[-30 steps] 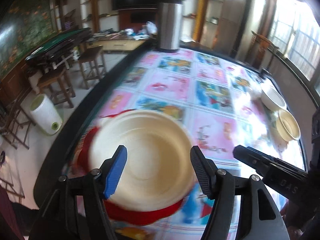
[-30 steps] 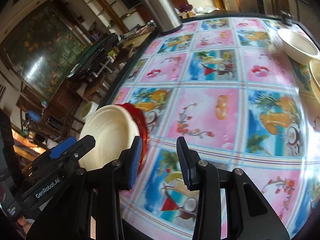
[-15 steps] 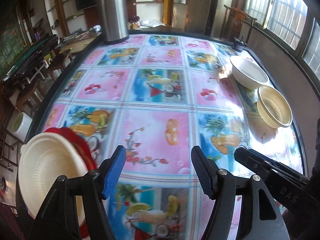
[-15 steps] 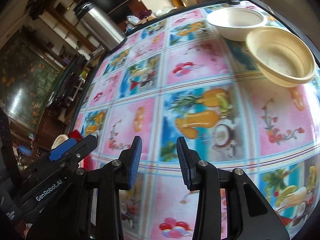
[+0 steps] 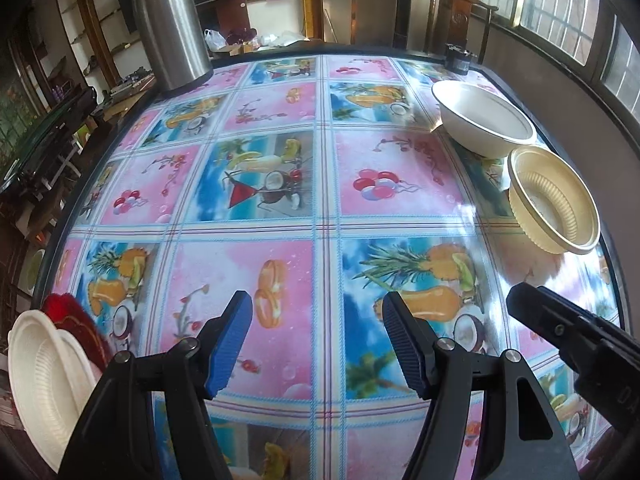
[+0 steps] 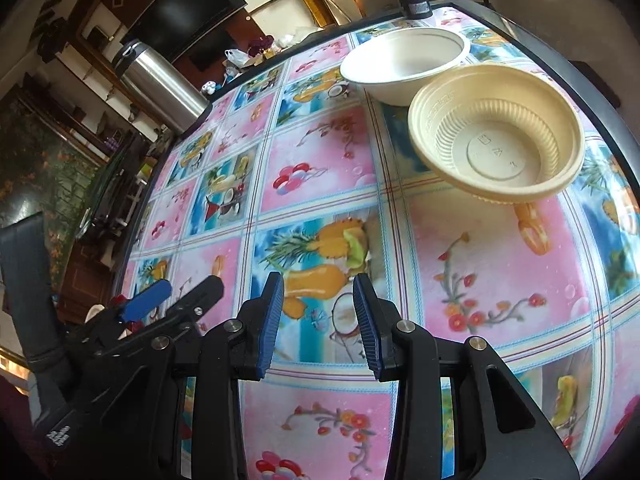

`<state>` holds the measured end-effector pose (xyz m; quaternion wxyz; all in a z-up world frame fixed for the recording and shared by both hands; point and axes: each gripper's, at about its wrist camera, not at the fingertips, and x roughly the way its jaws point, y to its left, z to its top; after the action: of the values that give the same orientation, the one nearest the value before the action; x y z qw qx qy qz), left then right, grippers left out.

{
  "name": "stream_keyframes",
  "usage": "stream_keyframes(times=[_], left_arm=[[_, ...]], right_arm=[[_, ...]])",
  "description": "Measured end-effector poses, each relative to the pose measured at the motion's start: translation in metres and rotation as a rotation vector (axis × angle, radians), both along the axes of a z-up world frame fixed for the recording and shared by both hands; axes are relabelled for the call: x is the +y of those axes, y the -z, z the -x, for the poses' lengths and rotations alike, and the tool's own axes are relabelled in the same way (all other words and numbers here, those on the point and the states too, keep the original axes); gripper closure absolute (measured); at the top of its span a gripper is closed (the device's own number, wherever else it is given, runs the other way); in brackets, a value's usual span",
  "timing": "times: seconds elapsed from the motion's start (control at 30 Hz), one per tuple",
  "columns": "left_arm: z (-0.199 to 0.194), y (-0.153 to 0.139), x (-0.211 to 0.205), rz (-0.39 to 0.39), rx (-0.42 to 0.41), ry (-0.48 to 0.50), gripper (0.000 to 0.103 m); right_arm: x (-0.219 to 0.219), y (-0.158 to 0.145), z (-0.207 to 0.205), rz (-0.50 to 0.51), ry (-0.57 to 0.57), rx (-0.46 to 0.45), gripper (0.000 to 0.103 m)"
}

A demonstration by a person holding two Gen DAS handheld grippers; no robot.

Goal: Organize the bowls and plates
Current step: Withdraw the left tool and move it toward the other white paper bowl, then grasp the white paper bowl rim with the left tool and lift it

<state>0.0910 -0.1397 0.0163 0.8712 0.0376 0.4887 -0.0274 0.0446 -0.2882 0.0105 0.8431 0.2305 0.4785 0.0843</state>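
The left gripper (image 5: 316, 340) hung over the desk (image 5: 280, 160) with its fingers (image 5: 230, 344) apart and nothing between them, only the patterned cloth under it. The right gripper (image 6: 318, 320) was also above the desk, its fingers (image 6: 270, 320) a smaller way apart and also empty. In the left view the right gripper showed as a black arm at the lower right, and in the right view the left gripper showed at the lower left with its blue pad. The white bowl (image 6: 404, 64) stood upright near the far right edge of the desk, and the beige bowl (image 6: 496, 132) stood just in front of it, its rim overlapping the white bowl in the picture; I could not tell if they really touched. The beige bowl had ribbed inner walls and was empty. Both bowls were well apart from both grippers. At the near left edge of the desk lay the white plate (image 5: 40, 376), and it rested on top of the red plate (image 5: 76, 320), of which only one part showed behind it. A steel flask (image 5: 168, 28) stood at the far left corner of the desk, and a small dark object (image 5: 458, 58) stood at the far right corner
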Motion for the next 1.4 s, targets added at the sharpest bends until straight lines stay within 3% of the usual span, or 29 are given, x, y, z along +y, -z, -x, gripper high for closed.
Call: stream_keyframes(times=[0.5, 0.73, 0.83, 1.07, 1.27, 1.3, 1.4], left_arm=[[-0.059, -0.006, -0.041, 0.002, -0.026, 0.018, 0.035], [-0.099, -0.013, -0.060, 0.086, -0.032, 0.024, 0.035], [-0.116, -0.012, -0.070, 0.133, -0.028, 0.024, 0.035], [-0.149, -0.001, -0.093, 0.180, -0.012, 0.028, 0.035], [-0.171, 0.008, -0.106, 0.237, 0.005, 0.021, 0.033], [-0.177, 0.011, -0.110, 0.235, 0.016, 0.015, 0.033], [-0.185, 0.018, -0.119, 0.235, 0.047, 0.023, 0.034]], right_arm=[[-0.045, -0.027, -0.057, 0.059, 0.024, -0.051, 0.067], [-0.098, -0.040, -0.098, 0.090, 0.101, -0.089, 0.066], [-0.122, -0.038, -0.115, 0.102, 0.157, -0.087, 0.054], [-0.151, -0.017, -0.160, 0.095, 0.173, -0.046, 0.054], [-0.142, 0.005, -0.185, 0.101, 0.115, -0.031, 0.054], [-0.141, 0.008, -0.187, 0.101, 0.106, -0.033, 0.056], [-0.142, 0.015, -0.188, 0.080, 0.088, -0.046, 0.088]])
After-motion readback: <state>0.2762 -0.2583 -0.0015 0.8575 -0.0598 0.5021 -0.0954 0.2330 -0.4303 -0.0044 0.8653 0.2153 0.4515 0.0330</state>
